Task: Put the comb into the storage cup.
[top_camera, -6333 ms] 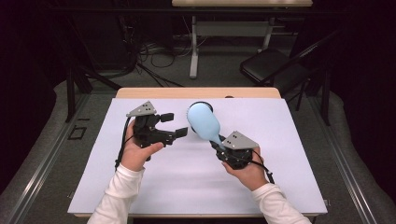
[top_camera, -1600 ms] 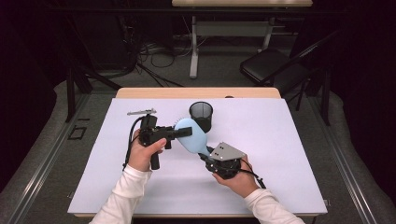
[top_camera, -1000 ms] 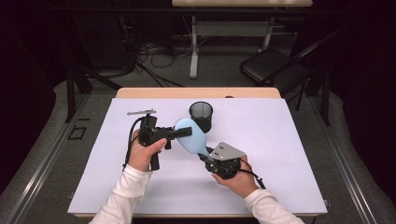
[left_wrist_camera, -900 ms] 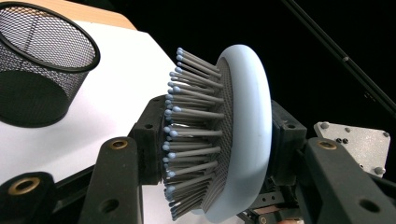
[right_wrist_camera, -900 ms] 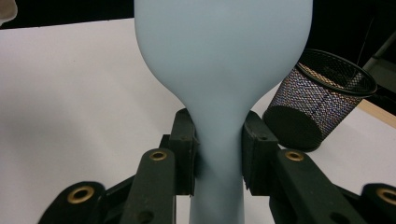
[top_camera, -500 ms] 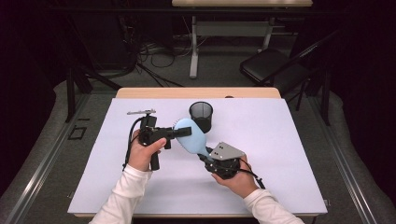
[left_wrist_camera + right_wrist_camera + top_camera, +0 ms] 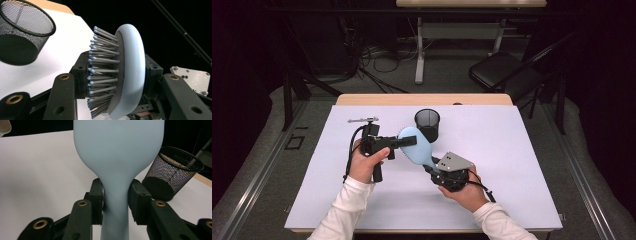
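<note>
hairbrush (image 7: pixel 416 146): pale blue paddle brush, held off the table (image 7: pixel 522 150), just in front of the mesh pen cup (image 7: pixel 427 124)
long axis: head toward left hand, handle toward right
left tongs (image 7: pixel 113 72): clamped across head, bristles to back
right tongs (image 7: pixel 115 201): pinching handle neck
nearer the cup: left tongs, head end

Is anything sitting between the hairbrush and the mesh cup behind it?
Nothing visible. The hairbrush, gripped by the left claw and right claw, hangs just in front of the mesh cup, over bare white table.
</note>
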Motion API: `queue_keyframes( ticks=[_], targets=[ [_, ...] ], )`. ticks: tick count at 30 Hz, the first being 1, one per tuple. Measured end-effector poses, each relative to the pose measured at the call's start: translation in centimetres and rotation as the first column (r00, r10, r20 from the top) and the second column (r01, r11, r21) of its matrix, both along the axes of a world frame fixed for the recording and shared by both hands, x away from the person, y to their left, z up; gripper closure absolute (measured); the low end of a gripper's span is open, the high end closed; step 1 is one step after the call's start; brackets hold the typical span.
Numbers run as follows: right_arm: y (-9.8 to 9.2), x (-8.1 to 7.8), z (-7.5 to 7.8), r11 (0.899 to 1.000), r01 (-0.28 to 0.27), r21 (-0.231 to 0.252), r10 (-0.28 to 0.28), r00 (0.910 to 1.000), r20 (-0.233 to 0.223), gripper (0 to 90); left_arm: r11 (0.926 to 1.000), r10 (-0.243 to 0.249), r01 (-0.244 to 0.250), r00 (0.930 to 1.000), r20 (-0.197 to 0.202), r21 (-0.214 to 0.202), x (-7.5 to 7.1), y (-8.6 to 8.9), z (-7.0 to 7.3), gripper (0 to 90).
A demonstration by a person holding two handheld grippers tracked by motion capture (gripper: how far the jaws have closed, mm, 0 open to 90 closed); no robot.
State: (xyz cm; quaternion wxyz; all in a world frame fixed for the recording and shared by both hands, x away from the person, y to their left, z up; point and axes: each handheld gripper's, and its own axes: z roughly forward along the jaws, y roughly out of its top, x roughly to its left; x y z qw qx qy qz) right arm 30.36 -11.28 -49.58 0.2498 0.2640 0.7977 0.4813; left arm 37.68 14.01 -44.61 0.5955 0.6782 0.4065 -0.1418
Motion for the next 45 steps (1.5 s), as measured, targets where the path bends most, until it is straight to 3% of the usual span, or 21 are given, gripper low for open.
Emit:
queue_keyframes(
  ticks=[11, 20, 31, 36, 39, 45],
  targets=[
    [0.0, 0.2, -0.1, 1.000, 0.001, -0.001, -0.001, 0.9999, -0.014, 61.6, 0.9999, 0.015, -0.015, 0.9997, -0.018, 0.003, 0.2, 0.2, -0.3, 51.8],
    [0.1, 0.5, -0.1, 1.000, 0.000, 0.003, 0.000, 0.9989, -0.046, 51.8, 0.9994, 0.034, -0.034, 0.9993, -0.017, -0.002, 0.4, 0.6, -0.5, 51.8],
    [0.1, 0.8, 0.2, 1.000, 0.015, 0.001, -0.015, 0.9994, -0.030, 39.7, 0.9988, 0.047, -0.047, 0.9983, -0.036, -0.013, 0.7, 1.0, -0.7, 51.8],
    [0.1, 1.1, 0.4, 0.999, -0.030, 0.035, 0.031, 0.9993, -0.023, 35.0, 0.9979, 0.063, -0.064, 0.9972, -0.041, -0.012, 0.9, 1.3, -0.9, 51.8],
    [0.1, 1.3, 0.6, 0.998, -0.050, 0.030, 0.050, 0.9988, -0.001, 32.2, 0.9977, 0.066, -0.066, 0.9971, -0.039, -0.014, 0.9, 1.4, -1.0, 51.7],
    [0.1, 1.6, 0.9, 0.998, -0.047, 0.032, 0.047, 0.9989, -0.003, 30.6, 0.9972, 0.071, -0.072, 0.9961, -0.053, -0.019, 1.0, 1.6, -1.0, 51.7]
  ],
)
